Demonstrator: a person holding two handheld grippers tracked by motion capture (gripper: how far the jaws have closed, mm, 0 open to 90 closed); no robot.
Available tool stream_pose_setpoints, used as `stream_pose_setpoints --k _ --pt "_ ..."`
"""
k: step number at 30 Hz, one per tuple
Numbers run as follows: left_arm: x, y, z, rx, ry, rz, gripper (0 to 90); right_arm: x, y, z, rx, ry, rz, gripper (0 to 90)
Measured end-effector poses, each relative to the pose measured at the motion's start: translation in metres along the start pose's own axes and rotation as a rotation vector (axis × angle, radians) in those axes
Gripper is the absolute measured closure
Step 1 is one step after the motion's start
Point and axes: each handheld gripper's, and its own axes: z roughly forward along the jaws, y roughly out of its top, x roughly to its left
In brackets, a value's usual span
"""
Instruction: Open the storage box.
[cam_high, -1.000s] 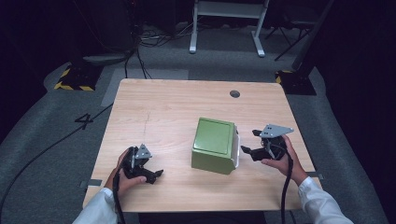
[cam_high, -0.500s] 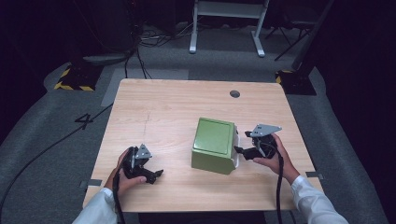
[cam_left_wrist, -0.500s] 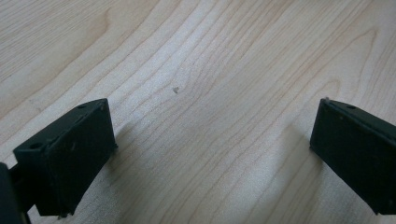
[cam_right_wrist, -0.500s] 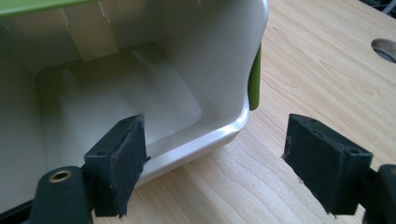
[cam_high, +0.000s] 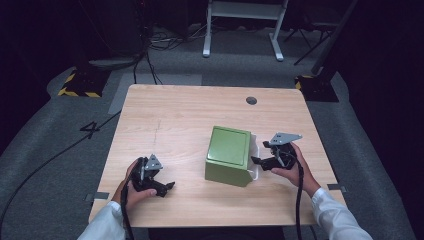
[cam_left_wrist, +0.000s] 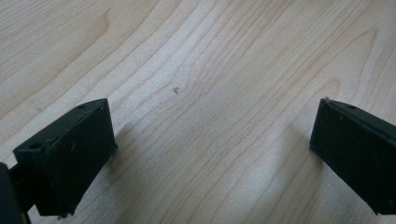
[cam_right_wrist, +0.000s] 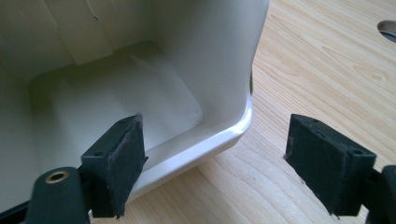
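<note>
The box (cam_high: 228, 161) lies on its side on the table (cam_high: 175, 120), just left of the right gripper (cam_high: 262, 161), well right of the left gripper (cam_high: 167, 187).

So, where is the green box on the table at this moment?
In the high view the green box lies on its side right of the table's centre, its white opening facing the right gripper, far from the left gripper.

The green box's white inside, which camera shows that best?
The right gripper view: it looks straight into the green box, showing its white walls and rim between the open right gripper. The high view shows mostly its green outside, with a white sliver at the opening.
</note>
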Motion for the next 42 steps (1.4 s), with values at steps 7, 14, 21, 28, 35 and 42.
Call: stream_pose_setpoints --k 7,14,21,28,35,42 --pt "0.0 0.0 0.0 0.0 0.0 0.001 0.1 -0.008 -0.009 -0.001 0.026 -0.026 0.009 19.7" --pt "0.0 0.0 0.0 0.0 0.0 0.0 0.1 -0.019 -0.022 -0.005 0.063 -0.032 0.026 20.4" --pt "0.0 0.0 0.0 0.0 0.0 0.001 0.1 -0.029 -0.031 -0.014 0.059 -0.036 0.046 21.9" --pt "0.0 0.0 0.0 0.0 0.0 0.0 0.1 -0.035 -0.037 -0.019 0.05 -0.038 0.065 23.3" --pt "0.0 0.0 0.0 0.0 0.001 0.0 0.2 -0.037 -0.04 -0.022 0.052 -0.043 0.068 23.5" --pt "0.0 0.0 0.0 0.0 0.0 0.001 0.2 -0.037 -0.042 -0.023 0.055 -0.04 0.068 24.9"
